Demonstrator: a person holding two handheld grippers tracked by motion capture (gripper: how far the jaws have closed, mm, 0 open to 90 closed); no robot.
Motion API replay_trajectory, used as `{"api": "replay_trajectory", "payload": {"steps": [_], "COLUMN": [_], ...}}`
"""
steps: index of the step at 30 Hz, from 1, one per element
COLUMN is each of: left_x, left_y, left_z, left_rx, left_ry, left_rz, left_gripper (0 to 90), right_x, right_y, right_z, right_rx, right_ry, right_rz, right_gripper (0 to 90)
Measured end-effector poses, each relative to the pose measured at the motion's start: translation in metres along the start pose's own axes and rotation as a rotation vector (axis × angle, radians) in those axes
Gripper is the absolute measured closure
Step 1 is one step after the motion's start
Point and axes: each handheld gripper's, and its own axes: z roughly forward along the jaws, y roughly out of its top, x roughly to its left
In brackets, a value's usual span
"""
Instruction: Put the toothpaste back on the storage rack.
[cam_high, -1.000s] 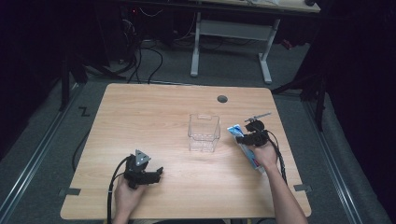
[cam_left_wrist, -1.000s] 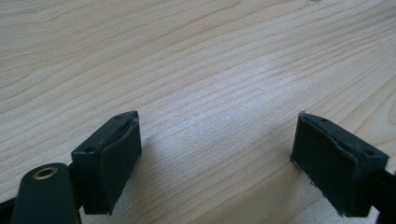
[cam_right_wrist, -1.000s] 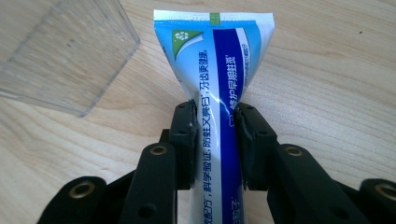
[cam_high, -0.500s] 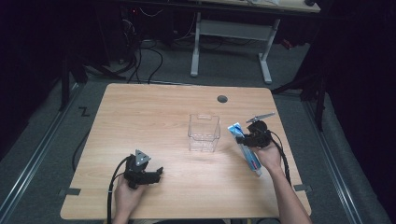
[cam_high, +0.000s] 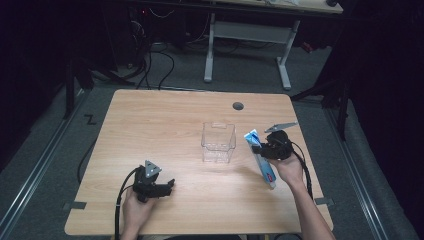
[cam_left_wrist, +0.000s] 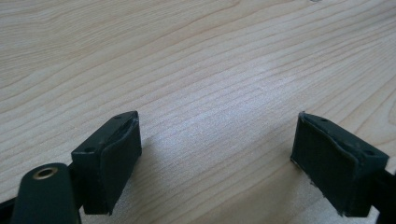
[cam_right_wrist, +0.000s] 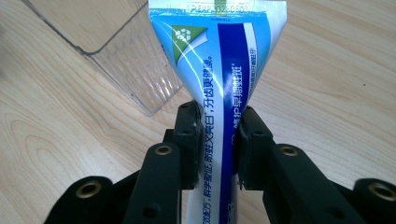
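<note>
Near the front edge, the left gripper (cam_high: 167, 186) rests on the wooden table (cam_high: 160, 125), jaws wide apart. Farther right, the right gripper (cam_high: 259, 147) clamps a blue toothpaste tube (cam_high: 261, 160) just beside the clear plastic box (cam_high: 218, 142)

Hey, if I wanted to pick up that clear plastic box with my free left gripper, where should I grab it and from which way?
Probably by one upright wall of the clear plastic box, coming straight down from above. It stands upright with its open top facing up, so one finger can slip inside and one outside a thin wall. The left gripper is open on the table; the nearer wall looks easiest.
</note>
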Motion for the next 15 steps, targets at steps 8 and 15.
{"api": "replay_trajectory", "payload": {"steps": [8,15], "left_x": [0.000,0.000], "left_y": [0.000,0.000], "left_z": [0.000,0.000], "left_rx": [0.000,0.000], "left_ry": [0.000,0.000], "left_rz": [0.000,0.000], "left_gripper": [15.9,15.9], "right_x": [0.002,0.004], "right_y": [0.000,0.001], "right_z": [-0.007,-0.014], "right_rx": [-0.038,-0.067], "right_ry": [0.005,0.012], "right_rz": [-0.006,-0.016], "right_gripper": [73.9,74.1]}}
